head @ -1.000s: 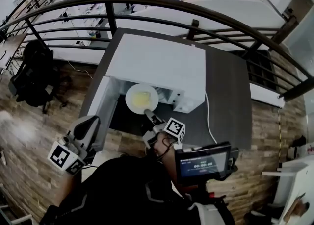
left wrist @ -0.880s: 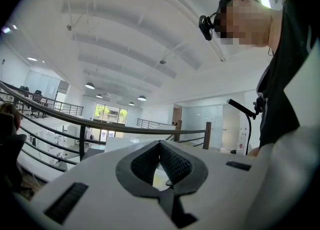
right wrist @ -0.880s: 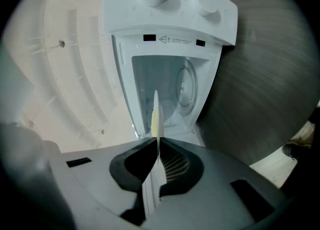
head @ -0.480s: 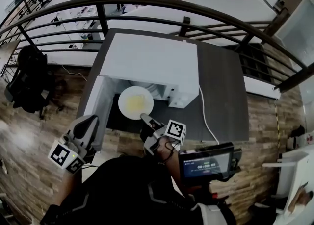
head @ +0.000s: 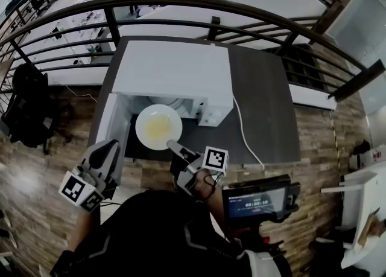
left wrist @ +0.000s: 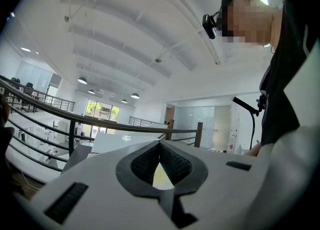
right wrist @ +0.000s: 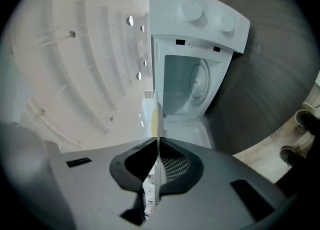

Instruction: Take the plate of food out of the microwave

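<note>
The white microwave [head: 175,70] stands on a dark table, its door [head: 110,126] swung open to the left. A white plate with yellow food [head: 158,127] hangs level just outside the cavity, over the table's front part. My right gripper [head: 172,145] is shut on the plate's near rim. In the right gripper view the plate [right wrist: 156,119] shows edge-on as a thin line pinched in my right gripper [right wrist: 157,146], with the open microwave cavity [right wrist: 192,81] and its turntable beyond. My left gripper [head: 110,149] is held low at the left, off the table, pointing upward, and in the left gripper view the left gripper [left wrist: 160,146] is shut on nothing.
The dark table [head: 265,107] stands against a curved black railing [head: 241,13]. A white power cord [head: 244,134] runs across the table right of the microwave. A small screen [head: 253,200] sits at the person's chest. An office chair [head: 27,101] stands on the wood floor at the left.
The plate has come out of the microwave cavity toward me, held in my right gripper. The left gripper has stayed where it was.
</note>
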`<state>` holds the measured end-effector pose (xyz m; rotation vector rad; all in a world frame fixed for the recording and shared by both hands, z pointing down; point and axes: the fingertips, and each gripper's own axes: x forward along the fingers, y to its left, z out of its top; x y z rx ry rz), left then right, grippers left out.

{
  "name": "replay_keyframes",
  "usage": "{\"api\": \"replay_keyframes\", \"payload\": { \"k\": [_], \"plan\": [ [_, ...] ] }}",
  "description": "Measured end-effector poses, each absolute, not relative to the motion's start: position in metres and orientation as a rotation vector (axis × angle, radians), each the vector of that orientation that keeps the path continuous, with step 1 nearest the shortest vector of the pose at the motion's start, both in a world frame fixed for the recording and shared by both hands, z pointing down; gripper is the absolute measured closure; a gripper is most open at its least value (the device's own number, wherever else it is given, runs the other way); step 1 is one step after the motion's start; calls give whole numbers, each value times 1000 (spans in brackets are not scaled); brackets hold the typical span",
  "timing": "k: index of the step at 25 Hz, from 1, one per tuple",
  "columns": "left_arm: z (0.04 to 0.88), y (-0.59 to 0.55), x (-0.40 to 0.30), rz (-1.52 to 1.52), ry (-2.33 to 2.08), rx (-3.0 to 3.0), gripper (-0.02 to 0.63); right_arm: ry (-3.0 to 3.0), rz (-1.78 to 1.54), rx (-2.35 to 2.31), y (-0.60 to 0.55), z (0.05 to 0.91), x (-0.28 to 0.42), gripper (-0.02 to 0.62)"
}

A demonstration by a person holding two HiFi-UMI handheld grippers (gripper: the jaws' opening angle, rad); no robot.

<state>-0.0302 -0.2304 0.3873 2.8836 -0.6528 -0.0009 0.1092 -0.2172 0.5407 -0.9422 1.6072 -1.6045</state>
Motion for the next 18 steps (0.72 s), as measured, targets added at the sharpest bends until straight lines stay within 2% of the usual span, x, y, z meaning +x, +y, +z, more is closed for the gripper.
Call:
{"api": "replay_keyframes", "payload": {
  "k": [18],
  "plan": [
    [392, -252, -16, -8, -608, 2893, 603, 1622, -1538, -900, -215, 515, 114, 580]
  ]
}}
